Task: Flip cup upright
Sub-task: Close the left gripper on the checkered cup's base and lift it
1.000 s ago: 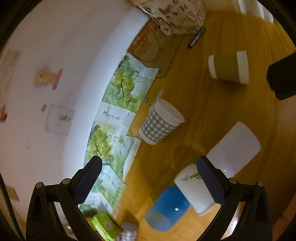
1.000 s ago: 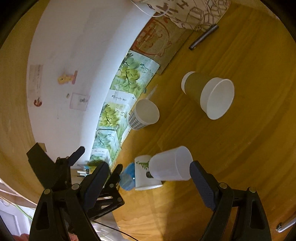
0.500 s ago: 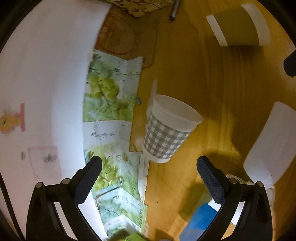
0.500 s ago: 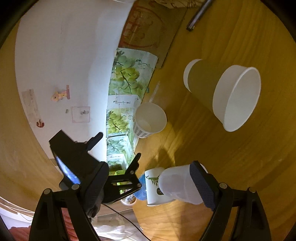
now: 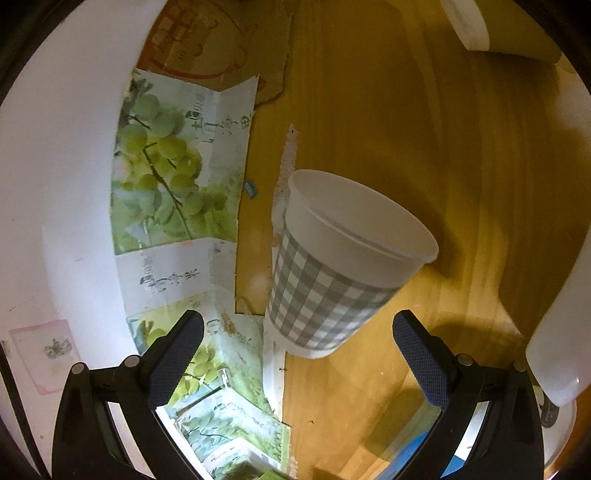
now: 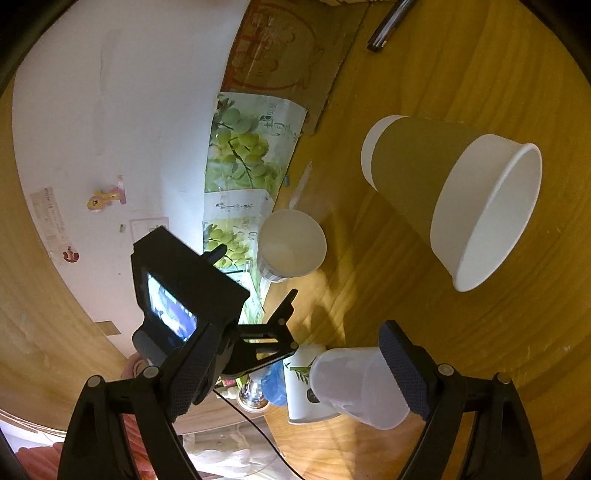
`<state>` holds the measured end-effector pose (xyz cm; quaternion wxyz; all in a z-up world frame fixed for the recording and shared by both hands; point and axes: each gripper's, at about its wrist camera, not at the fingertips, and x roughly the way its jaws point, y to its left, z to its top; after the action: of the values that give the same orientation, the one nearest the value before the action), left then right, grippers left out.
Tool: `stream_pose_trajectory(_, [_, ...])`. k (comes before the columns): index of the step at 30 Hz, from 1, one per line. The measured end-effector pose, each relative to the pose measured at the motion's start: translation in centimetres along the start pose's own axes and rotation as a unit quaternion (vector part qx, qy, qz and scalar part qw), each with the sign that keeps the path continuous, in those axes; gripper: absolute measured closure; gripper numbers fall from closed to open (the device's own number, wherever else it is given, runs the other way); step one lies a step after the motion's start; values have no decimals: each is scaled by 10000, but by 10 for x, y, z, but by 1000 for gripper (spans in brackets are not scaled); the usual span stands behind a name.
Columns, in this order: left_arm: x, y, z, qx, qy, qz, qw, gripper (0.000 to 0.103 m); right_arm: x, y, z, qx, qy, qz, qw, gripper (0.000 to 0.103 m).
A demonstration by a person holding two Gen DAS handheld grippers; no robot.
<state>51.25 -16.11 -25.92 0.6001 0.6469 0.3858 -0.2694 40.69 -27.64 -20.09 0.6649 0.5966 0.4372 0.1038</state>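
Observation:
A grey-checked paper cup [image 5: 332, 273] stands mouth-up on the wooden table; it also shows in the right wrist view [image 6: 291, 245]. My left gripper [image 5: 295, 350] is open, its jaws wide on either side of the cup's base, not touching it. An olive-brown paper cup [image 6: 454, 199] stands mouth-up further right; only its base edge [image 5: 491, 29] shows in the left wrist view. My right gripper [image 6: 295, 369] is open and empty, above a translucent plastic cup [image 6: 362, 387].
Grape-printed cartons [image 5: 173, 177] and brown cardboard [image 5: 218, 40] lean against the white wall. A white leaf-print mug [image 6: 301, 391] and a blue cup [image 6: 275, 384] sit near the translucent cup. A pen [image 6: 388, 26] lies at the back. The left gripper's body [image 6: 184, 288] shows in the right wrist view.
My left gripper moved forward toward the checked cup, which now sits between its jaws. My right gripper moved forward; the olive cup looms larger. Both stayed open.

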Motion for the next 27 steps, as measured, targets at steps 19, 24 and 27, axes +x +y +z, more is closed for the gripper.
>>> stream_pose_trajectory(19, [14,29,19,-680,162,-777,9945,33,2,-1,1,-54,168,52,9998,13])
stream_pose_trajectory(24, [11,40,24,-930,190,-1036,9901,34,1,2,1,-117,179,11,9998,13])
stream_pose_trajectory(27, [8,49,24,-1257,239,-1324,9829,35,0,3,1,-141,202,-13,9997,14])
